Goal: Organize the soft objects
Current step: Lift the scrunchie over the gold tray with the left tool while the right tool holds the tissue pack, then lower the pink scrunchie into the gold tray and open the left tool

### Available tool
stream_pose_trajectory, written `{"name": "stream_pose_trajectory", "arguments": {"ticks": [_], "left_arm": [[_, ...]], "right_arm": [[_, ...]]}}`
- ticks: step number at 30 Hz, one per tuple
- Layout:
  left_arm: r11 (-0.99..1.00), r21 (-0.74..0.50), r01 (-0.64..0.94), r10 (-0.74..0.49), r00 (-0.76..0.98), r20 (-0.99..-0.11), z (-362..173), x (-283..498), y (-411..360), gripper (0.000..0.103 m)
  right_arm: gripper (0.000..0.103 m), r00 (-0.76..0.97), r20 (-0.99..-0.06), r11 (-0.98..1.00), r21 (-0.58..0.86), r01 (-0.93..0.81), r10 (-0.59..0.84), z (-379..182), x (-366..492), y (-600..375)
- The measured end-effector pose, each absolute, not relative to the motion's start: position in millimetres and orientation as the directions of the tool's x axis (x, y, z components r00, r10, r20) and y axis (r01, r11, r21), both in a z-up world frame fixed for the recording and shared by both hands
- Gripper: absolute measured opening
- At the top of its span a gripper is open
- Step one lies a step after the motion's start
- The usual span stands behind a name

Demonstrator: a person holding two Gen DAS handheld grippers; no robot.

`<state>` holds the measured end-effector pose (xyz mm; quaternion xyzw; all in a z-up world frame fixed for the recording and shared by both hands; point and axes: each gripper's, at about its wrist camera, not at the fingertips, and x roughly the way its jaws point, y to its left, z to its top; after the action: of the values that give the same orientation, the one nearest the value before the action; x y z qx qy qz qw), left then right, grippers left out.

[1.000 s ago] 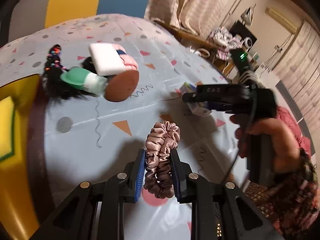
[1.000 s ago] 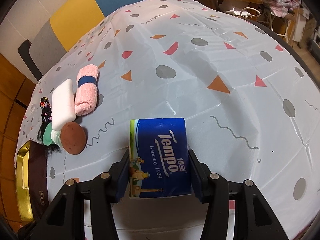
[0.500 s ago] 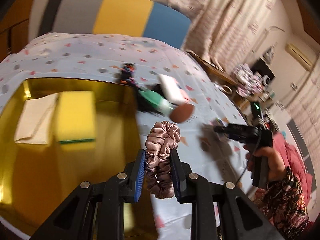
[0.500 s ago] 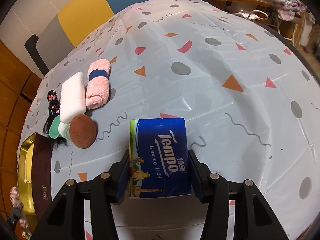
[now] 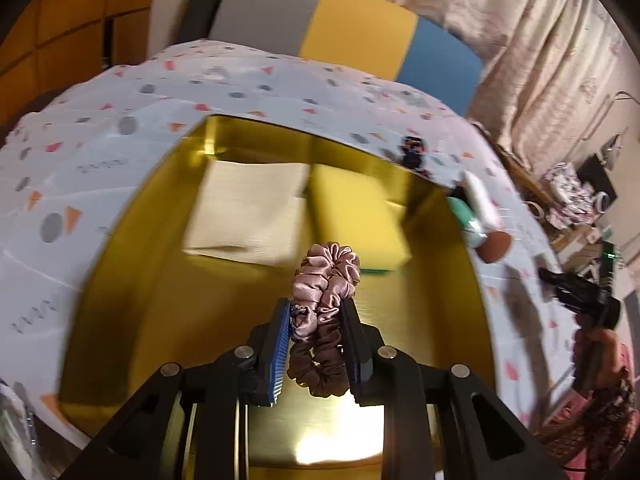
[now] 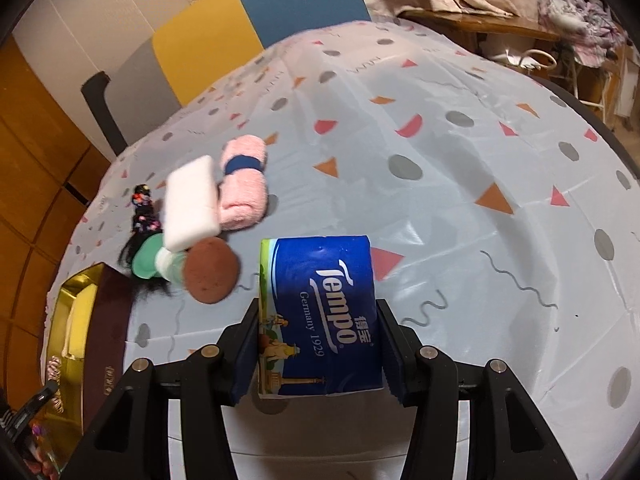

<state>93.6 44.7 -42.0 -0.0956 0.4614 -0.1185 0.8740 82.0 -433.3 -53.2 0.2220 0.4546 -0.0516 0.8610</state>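
- Left gripper: blue-padded jaws pinch a pink satin scrunchie at its lower half; the band's long axis runs away from the pads, its free loop projecting forward.
- Scrunchie position: held in the air above the gold tray, over the bare floor nearer the camera than the yellow sponge and the cream folded cloth lying side by side.
- Deciding relation (judged): the open tray floor lies directly below the jaws, so a release needs mainly a descent; this hand is the nearer to the tray.
- Right gripper: clamped on a blue tissue pack, held above the patterned tablecloth, well apart from the tray at far left.
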Motion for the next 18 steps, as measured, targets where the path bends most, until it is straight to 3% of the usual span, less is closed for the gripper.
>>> {"name": "stream_pose_trajectory", "arguments": {"ticks": [11,15,18], "left_arm": [[0.985,-0.171,0.036,-0.161,0.569,-0.806,-56.1,106.8,84.7,0.025],[0.987,-0.159,0.015,-0.140,0.569,-0.811,-56.1,109.7,89.1,0.032],[0.994,-0.113,0.001,-0.093,0.587,-0.804,-52.4,105.9,86.8,0.044]], "right_arm": [[0.053,0.628,-0.767,0.903,0.356,0.242,0.134,-42.6,59.8,-381.6],[0.053,0.639,-0.751,0.919,0.354,0.172,0.169,-28.8,59.2,-349.0],[0.053,0.643,-0.736,0.927,0.359,0.108,0.210,-17.2,61.8,-322.4]]}}
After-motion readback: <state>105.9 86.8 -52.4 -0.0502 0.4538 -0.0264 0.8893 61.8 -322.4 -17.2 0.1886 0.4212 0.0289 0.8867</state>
